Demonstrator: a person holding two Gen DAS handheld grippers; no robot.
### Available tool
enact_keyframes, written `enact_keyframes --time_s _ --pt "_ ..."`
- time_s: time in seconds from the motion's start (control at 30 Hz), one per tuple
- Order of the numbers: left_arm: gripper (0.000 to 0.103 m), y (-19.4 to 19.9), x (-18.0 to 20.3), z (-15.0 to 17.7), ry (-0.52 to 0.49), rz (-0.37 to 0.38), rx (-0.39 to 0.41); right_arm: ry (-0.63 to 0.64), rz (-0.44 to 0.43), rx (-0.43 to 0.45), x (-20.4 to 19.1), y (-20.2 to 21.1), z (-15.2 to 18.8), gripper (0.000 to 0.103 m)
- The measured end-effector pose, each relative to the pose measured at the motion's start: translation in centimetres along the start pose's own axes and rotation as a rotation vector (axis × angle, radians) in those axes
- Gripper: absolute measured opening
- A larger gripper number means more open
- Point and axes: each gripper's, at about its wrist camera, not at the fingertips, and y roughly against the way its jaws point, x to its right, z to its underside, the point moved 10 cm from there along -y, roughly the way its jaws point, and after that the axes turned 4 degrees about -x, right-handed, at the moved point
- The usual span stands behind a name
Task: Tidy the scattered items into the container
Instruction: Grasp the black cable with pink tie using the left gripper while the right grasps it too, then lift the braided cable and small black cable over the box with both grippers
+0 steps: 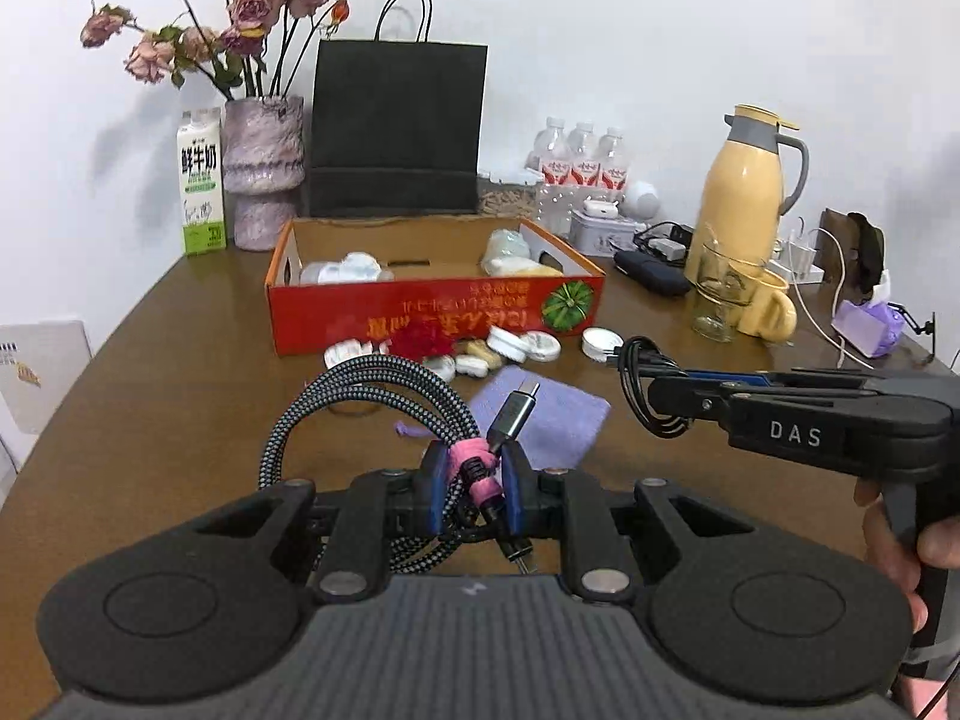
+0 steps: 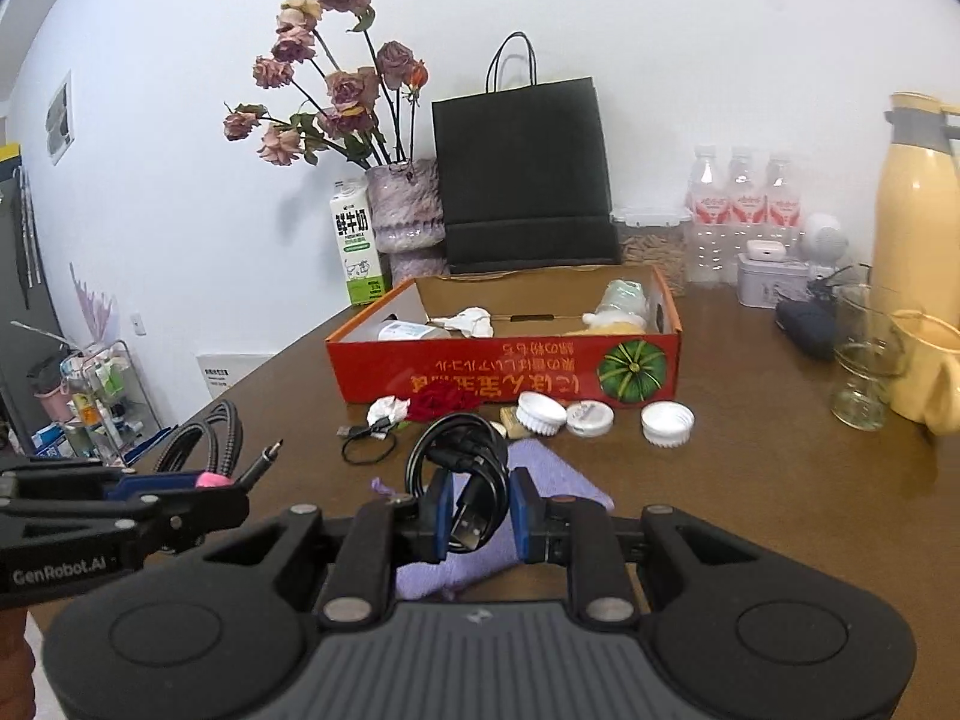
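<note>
Two handheld grippers are raised above the near part of the brown tabletop (image 1: 180, 324), each carrying a coiled cable. The left gripper (image 1: 474, 480) has its blue-padded fingers (image 1: 441, 483) pinching a braided grey-and-black cable (image 1: 354, 384) at a pink strap, with the metal plug pointing up and away. The right gripper (image 2: 480, 510) has its fingers (image 2: 528, 510) pinching a thin black cable (image 2: 456, 450), its flat plug hanging between the pads. In the left wrist view the right gripper (image 1: 654, 390) enters from the right side, held by a hand (image 1: 900, 546).

Container: an open red cardboard box (image 2: 510, 372) stands toward the middle of the tabletop, in front of a black paper bag (image 2: 522, 174). It already holds white and yellow items.

Loose items lie on the tabletop along the near wall of the box: white round lids (image 2: 666, 420), crumpled white paper (image 2: 387, 408), a red flower (image 2: 438, 399) and a second thin black cable (image 2: 366, 447). A purple cloth (image 1: 546, 414) lies nearer, below the grippers.

Along the far edge stand a milk carton (image 1: 201, 180), a vase of dried roses (image 1: 261, 168), water bottles (image 1: 579, 156) and a yellow jug (image 1: 744, 180). A clear glass (image 1: 720, 294) stands toward the right edge.
</note>
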Motion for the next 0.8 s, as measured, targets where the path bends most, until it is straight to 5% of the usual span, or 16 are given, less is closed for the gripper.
enact_keyframes --time_s 0.3,0.8 --pt "0.02 3.4 0.5 3.9 0.013 0.004 -0.034 -0.012 0.028 -0.031 -1.1 4.7 4.1 0.019" --pt "0.019 4.0 0.9 3.8 0.023 0.037 -0.031 -0.015 0.043 -0.055 -1.6 6.4 5.5 0.019"
